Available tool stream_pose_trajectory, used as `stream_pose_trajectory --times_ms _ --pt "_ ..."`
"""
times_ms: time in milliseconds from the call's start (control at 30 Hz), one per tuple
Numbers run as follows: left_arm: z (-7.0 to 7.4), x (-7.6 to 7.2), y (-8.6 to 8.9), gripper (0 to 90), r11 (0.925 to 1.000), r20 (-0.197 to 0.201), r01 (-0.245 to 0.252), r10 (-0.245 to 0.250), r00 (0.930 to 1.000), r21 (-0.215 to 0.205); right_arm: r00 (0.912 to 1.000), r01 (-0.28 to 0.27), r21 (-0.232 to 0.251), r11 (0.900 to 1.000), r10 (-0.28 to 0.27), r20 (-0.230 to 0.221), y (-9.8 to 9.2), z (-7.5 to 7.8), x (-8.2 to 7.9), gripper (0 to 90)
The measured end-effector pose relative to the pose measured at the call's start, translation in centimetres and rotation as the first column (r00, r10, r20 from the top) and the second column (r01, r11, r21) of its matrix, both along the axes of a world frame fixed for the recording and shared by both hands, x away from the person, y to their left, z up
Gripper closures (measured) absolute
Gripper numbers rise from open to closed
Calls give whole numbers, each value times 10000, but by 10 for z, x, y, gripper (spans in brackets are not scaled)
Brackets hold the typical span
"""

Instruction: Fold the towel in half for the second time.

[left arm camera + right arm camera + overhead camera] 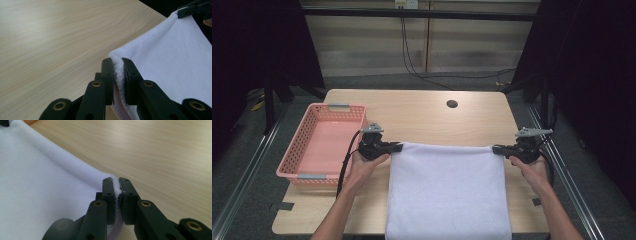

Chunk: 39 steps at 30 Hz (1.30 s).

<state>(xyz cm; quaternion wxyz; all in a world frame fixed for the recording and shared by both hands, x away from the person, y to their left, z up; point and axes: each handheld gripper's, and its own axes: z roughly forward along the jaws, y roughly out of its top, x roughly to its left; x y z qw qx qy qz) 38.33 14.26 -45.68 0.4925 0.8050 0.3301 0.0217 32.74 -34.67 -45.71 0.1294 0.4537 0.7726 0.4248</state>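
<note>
White towel (447,192) hangs over the near edge of the table (427,112) — its far corners are pinched tight in my fingers, left fingers (398,147) on the left corner, right fingers (496,149) on the right, far edge stretched between them. Left of it sits a pink basket (302,145).
</note>
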Motion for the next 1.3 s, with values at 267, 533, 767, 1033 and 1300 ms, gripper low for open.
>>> stream_pose_trajectory --times_ms 267,533,767,1033,1300 --pt "15 12 0 813 9995 234 -259 263 9994 -187 9991 -78 290 9995 66 419 4 17 23 842" --pt "27 29 -1 814 9982 385 -560 568 9976 -220 9978 126 575 9983 -162 636 -3 25 40 853" --pt "35 49 -7 814 9962 417 -793 808 9959 -357 9960 359 692 9970 -413 787 -7 35 57 853" --pt "55 60 -14 814 9942 683 -922 959 9930 -556 9926 786 817 9936 -856 861 -13 46 75 855" --pt "60 38 -9 814 9945 1014 -674 755 9920 -805 9901 433 1119 9928 -576 1283 -14 58 57 855"
